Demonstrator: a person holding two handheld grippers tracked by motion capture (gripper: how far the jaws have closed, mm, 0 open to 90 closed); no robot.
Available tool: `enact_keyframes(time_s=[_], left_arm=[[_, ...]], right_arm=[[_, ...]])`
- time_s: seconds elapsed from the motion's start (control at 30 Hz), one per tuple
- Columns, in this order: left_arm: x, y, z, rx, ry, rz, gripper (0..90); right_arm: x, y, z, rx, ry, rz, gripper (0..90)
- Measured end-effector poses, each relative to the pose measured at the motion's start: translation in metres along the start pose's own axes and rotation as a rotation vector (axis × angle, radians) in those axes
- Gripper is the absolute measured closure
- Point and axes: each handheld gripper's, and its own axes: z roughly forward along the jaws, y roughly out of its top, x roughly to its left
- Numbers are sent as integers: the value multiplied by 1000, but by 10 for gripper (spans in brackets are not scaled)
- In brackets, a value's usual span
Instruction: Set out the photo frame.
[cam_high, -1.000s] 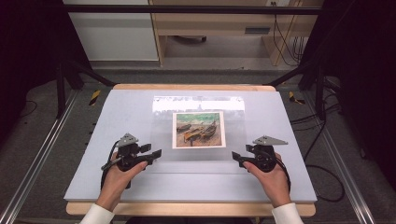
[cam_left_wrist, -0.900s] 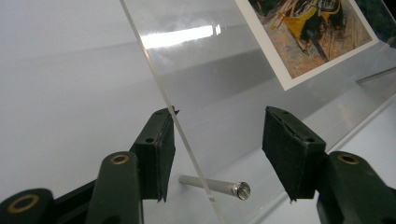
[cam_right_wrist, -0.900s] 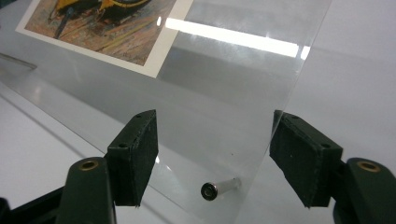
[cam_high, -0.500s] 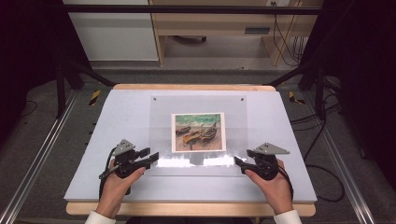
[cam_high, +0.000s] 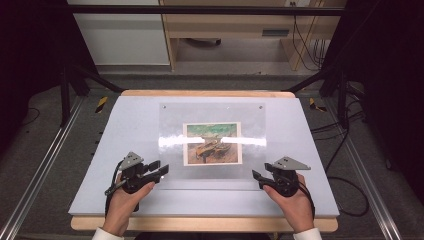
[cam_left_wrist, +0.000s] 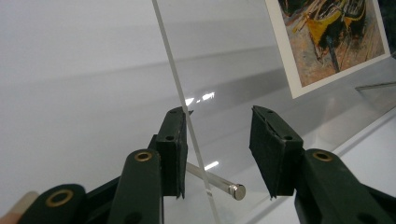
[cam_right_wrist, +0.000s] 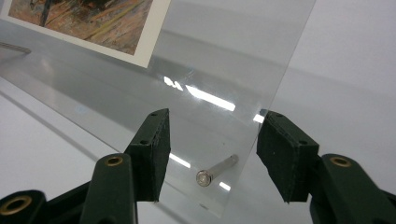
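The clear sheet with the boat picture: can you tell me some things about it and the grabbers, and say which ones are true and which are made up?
1. The clear sheet covers a boat picture. True.
2. The picture lies at the table's left edge. False: it lies near the middle.
3. A metal pin sticks out near the sheet's corner between the right gripper's jaws. True.
4. The left gripper is squeezing a red ball. False: its jaws stand apart around the sheet's corner and a metal post, and have just been closing.
5. Both grippers sit at the sheet's far edge. False: they are at its near corners.
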Motion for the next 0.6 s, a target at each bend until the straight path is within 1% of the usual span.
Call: enact_keyframes(time_s=[0.2,0.33,0.4,0.6], left_arm=[[-1,-2,-2,2,6,4,585],[-3,-3,-4,4,12,8,594],[-3,-3,-4,5,13,11,596],[-3,-5,-5,6,11,5,612]], right_arm=[[1,-3,-2,1,-9,-13,475],[2,-4,-4,-3,-11,-4,493],[2,-5,-4,-2,-10,-9,498],[3,-6,-6,-1,-13,-9,520]])
